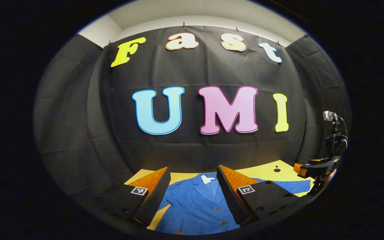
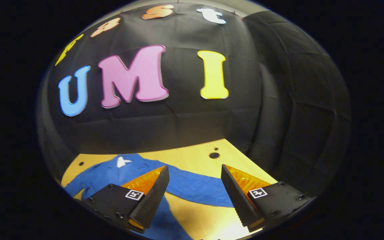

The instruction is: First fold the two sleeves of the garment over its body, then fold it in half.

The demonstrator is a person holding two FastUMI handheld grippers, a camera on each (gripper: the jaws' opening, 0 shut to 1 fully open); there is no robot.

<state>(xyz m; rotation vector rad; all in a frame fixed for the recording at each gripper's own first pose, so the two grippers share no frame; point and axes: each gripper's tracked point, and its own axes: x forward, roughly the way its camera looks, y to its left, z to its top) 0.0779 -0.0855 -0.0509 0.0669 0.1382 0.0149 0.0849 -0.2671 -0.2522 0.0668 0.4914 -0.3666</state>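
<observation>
The blue shirt (image 1: 198, 206) lies flat on the yellow table (image 2: 192, 156), sleeves spread out. Both the left gripper (image 1: 193, 173) and the right gripper (image 2: 195, 173) hang above it, jaws wide apart. It looks soft and floppy, so pinch each sleeve (image 2: 198, 188) near its end.

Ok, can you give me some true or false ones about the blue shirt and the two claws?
1. The blue shirt lies flat on the yellow table. True.
2. The right claw is squeezing a sleeve. False: its fingers stand apart, holding nothing.
3. The sleeve near the right claw is already folded over the shirt's body. False: it lies stretched out sideways.
4. The left claw is open above the shirt's front. True.
5. The shirt has buttons down its front. True.
</observation>
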